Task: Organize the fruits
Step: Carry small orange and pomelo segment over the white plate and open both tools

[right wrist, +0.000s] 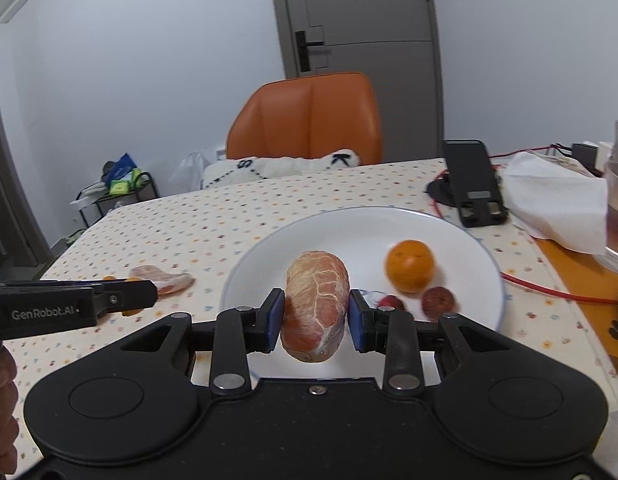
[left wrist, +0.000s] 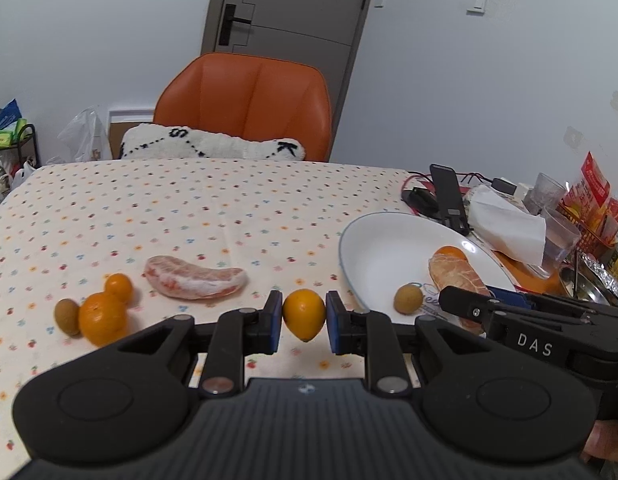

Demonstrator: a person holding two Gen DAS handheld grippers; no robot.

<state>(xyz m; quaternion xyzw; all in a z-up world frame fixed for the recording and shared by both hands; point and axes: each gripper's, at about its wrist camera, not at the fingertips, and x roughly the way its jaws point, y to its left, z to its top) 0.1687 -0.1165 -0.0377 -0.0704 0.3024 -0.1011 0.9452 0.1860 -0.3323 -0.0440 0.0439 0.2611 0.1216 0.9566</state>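
The sorting looks roughly half done. The left hand-held gripper (left wrist: 304,316) grasps a small orange fruit (left wrist: 304,314) between its pads, lifted just above the table (left wrist: 189,208). The right hand-held gripper (right wrist: 316,316) is clamped on a peeled pomelo wedge (right wrist: 315,306) over the near part of the white plate (right wrist: 349,224), though whether the wedge touches the plate is hard to tell.

Already on the plate: an orange (right wrist: 409,266) at about 2 o'clock from the wedge, a brown fruit (right wrist: 439,302) at 3 o'clock, and a reddish piece (right wrist: 392,302), too blurred to name, between the two.

Still loose on the table, off at the plate's 9 o'clock: a second pomelo wedge (left wrist: 195,282), a larger orange (left wrist: 103,318) touching a smaller one (left wrist: 119,288), and a brown fruit (left wrist: 67,316) beside them. Those four, plus the two held fruits, remain to be placed.
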